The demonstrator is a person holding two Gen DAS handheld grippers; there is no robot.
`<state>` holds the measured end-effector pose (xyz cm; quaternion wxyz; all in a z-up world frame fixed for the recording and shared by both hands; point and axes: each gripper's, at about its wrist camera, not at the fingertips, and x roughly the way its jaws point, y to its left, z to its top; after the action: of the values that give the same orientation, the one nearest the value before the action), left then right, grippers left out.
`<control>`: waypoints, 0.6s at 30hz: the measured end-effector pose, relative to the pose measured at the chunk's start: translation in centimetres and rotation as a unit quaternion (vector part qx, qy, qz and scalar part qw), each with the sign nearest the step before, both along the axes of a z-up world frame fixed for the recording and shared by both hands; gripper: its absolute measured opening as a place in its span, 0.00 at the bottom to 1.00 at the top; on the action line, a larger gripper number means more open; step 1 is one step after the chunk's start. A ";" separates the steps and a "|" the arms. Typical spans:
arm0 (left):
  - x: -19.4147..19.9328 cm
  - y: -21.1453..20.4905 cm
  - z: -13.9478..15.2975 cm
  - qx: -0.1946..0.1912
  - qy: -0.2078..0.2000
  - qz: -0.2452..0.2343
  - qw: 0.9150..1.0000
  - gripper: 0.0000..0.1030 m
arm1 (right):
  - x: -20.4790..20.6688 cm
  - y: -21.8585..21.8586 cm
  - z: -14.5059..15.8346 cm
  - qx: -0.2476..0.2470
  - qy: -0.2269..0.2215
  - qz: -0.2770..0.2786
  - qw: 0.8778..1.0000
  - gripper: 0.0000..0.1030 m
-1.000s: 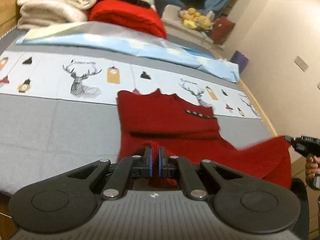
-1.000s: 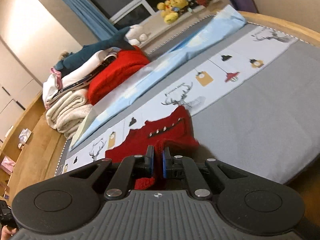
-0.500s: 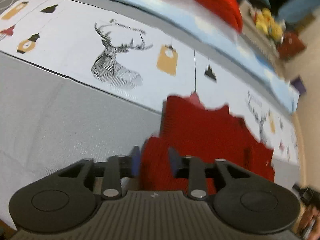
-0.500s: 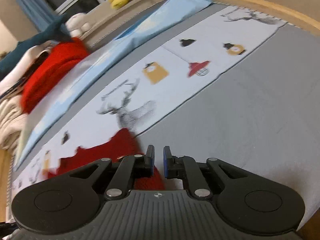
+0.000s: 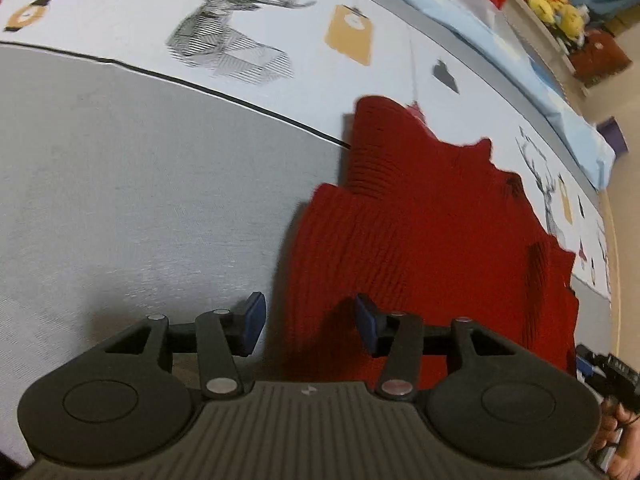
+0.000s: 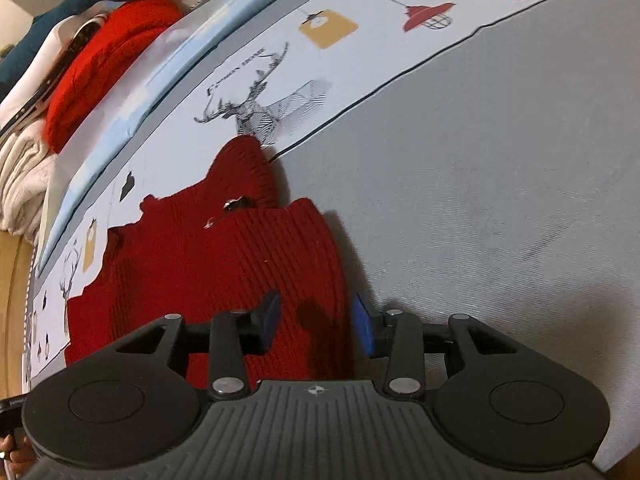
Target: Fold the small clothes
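We have the red sweater (image 5: 432,240) lying flat on the bed (image 5: 120,184), its lower part brought up over the body so one fold looks done. Both tools have just been opening. The left tool (image 5: 306,320) now stands about half wide over the near left corner of the folded edge, with knit between its pads but not pinched. The right tool (image 6: 316,320) is a little narrower, and it too straddles the near right corner without pressing it. So we judge that both corners have been let go and the sweater rests on its own.

What is left, as far as we can tell, is at least one more fold to make it compact, and the far edge looks uneven and may want tidying. A row of small metal buttons (image 6: 236,203) peeks out near the fold line.

The bed is covered by a grey sheet with a white band printed with deer heads (image 6: 272,108), tags and lamps. A light blue cloth (image 5: 500,40) lies beyond it. Farther back we see a pile of laundry (image 6: 100,60), red, white and cream, and yellow soft toys (image 5: 556,0) on a ledge.
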<state>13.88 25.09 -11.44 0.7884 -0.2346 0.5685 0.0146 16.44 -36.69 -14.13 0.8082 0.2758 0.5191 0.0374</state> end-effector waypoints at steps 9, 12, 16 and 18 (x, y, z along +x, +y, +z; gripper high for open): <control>-1.5 -1.1 7.0 0.066 -0.176 -0.032 0.982 0.08 | -0.8 0.6 4.4 -0.030 -0.123 0.004 0.992 0.07; -2.3 -0.9 9.1 0.103 -0.256 -0.014 0.961 0.08 | -2.5 0.3 8.5 -0.039 -0.247 -0.012 0.968 0.06; -1.4 -0.1 8.2 0.110 -0.278 0.051 0.953 0.08 | -2.7 -0.1 9.9 -0.099 -0.314 -0.082 0.941 0.00; 0.0 -0.7 7.0 0.124 -0.260 0.046 0.957 0.11 | -1.4 -1.5 9.1 -0.091 -0.298 -0.119 0.943 0.00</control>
<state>13.84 24.40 -4.44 0.9302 -0.1567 0.3264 0.0598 15.09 -38.15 -4.98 0.9461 0.2372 0.2189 -0.0255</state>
